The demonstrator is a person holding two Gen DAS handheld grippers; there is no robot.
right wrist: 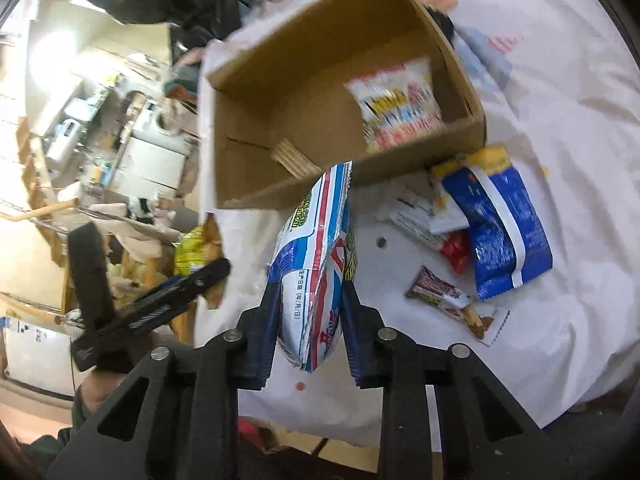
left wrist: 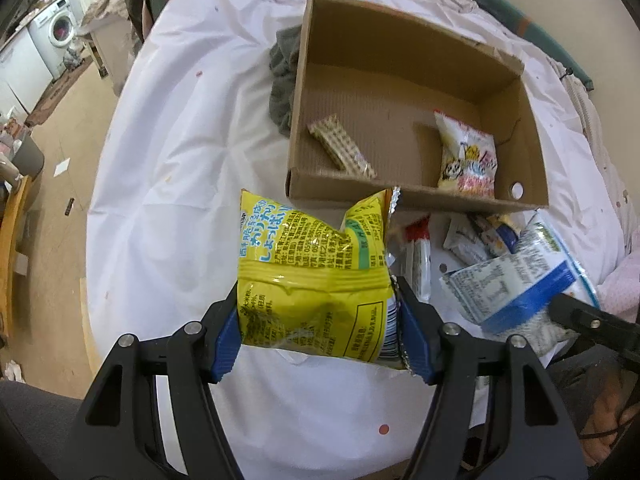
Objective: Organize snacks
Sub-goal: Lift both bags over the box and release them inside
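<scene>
Yellow Japanese-print snack bag [left wrist: 316, 280] clamped in left tongs [left wrist: 318, 332], right tongs [right wrist: 309, 328] clamping blue-white packet [right wrist: 316, 264], cardboard box [left wrist: 400, 196] ahead

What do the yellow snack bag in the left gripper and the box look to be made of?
Yellow snack bag: glossy plastic film by its sheen and creases, likely foil-lined given the silvery seal edge. Cardboard box: matte brown corrugated board, with fine ribbing showing on the floor.

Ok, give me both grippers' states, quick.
Left gripper: shut on the yellow bag.
Right gripper: shut on the blue-striped bag.
</scene>
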